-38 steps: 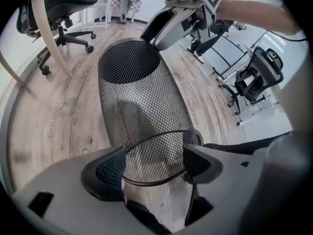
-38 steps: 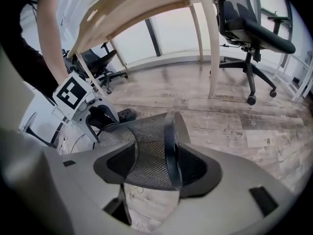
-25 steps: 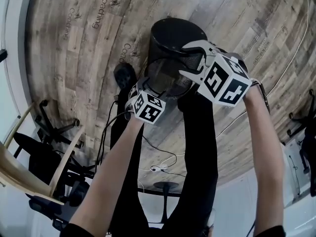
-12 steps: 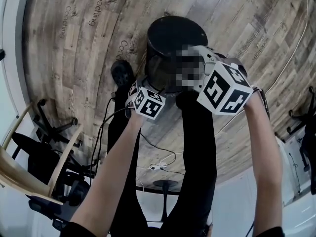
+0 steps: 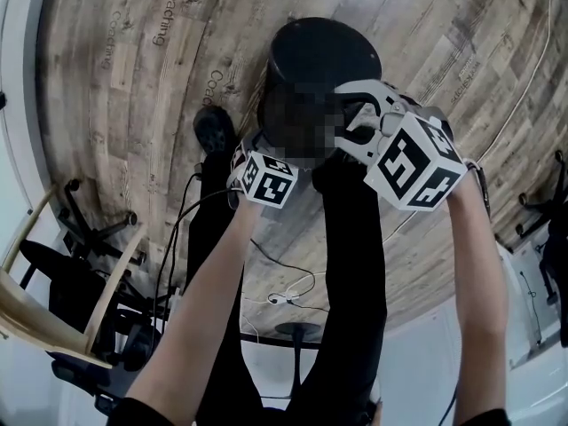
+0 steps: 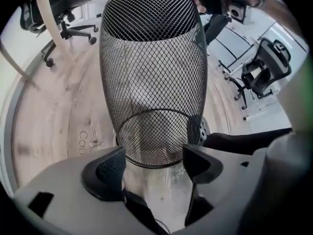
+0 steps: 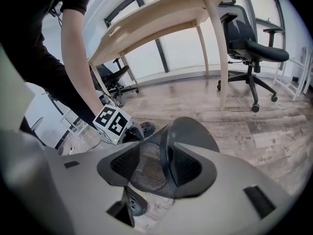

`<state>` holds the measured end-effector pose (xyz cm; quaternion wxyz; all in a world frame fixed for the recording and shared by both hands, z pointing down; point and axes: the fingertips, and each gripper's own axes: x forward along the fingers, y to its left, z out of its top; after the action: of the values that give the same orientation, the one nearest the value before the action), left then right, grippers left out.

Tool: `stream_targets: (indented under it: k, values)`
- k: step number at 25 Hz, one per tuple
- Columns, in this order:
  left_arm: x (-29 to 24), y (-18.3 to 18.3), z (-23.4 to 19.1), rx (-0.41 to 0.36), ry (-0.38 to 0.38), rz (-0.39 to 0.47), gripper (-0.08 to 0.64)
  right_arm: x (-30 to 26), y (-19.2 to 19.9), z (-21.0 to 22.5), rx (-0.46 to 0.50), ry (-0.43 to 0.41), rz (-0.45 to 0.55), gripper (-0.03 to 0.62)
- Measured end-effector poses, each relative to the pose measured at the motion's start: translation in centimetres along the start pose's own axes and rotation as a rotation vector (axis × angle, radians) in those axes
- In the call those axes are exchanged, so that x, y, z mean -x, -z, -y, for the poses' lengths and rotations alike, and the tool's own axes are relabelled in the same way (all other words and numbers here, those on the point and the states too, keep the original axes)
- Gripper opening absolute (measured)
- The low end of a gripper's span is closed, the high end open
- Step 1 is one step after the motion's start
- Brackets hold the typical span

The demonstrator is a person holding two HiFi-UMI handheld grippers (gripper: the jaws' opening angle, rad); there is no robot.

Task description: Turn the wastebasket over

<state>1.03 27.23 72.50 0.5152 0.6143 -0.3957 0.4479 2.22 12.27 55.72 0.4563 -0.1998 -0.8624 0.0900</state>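
Steadying side, left gripper (image 6: 152, 166): its jaws stand apart, and the near ring of the wastebasket (image 6: 152, 72) shows in the gap. We cannot tell whether the pads touch it. We judge it waits there to guide the near end as the basket swings.
Wastebasket: black mesh, tipped on its side between our two grippers above the wood floor (image 6: 49, 126). Its dark round end points away from us.
Carrying side, right gripper (image 7: 164, 168): its jaws are closed onto the basket, with a dark band of it pinched between the pads. We judge the grip is taken at an edge so that a roll of the wrist turns the basket.
Progress: we judge the turn partway, since the basket lies neither upright nor inverted.
Count: one wastebasket and two grippers. The right gripper view also shows one wooden desk (image 7: 166, 13) and two office chairs (image 7: 112, 82) (image 7: 254, 48).
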Motion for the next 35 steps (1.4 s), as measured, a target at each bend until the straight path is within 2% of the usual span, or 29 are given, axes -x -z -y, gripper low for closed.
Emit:
stream_targets:
  k: [6,10,16,20,24,26,31,35]
  values:
    - [-0.5,-2.1,0.4,-0.035,0.003,0.025,0.377,1.0,0.7,1.5,-0.012,0.053,0.011,0.23]
    - [-0.5,-2.2,0.6,-0.055,0.009,0.013,0.377,1.2,0.8,1.3,-0.006,0.057,0.004,0.23]
    - [-0.8,-2.2,-1.5,-0.013,-0.049,0.009,0.376,1.1,0.4,0.7,-0.011,0.06,0.039,0.23]
    - [-0.7,-2.7,-1.9,-0.039,-0.058,0.005,0.374,1.1,0.1,1.3,-0.018,0.069,0.049,0.23]
    - [-0.6,-2.5,-2.6,0.071,-0.069,-0.006,0.373,1.1,-0.1,1.3,-0.006,0.071,0.043,0.23]
    - [-0.6,-2.6,-3.1,0.096,-0.074,-0.005,0.352,1.0,-0.3,1.3,-0.008,0.071,0.052,0.23]
    - [-0.2,-3.7,-2.9,0.04,-0.044,0.058,0.341,1.4,-0.2,2.3,-0.021,0.091,0.07,0.23]
    - [0.7,-5.4,-2.0,-0.055,-0.016,0.143,0.359,1.3,-0.5,2.7,-0.028,0.096,0.067,0.23]
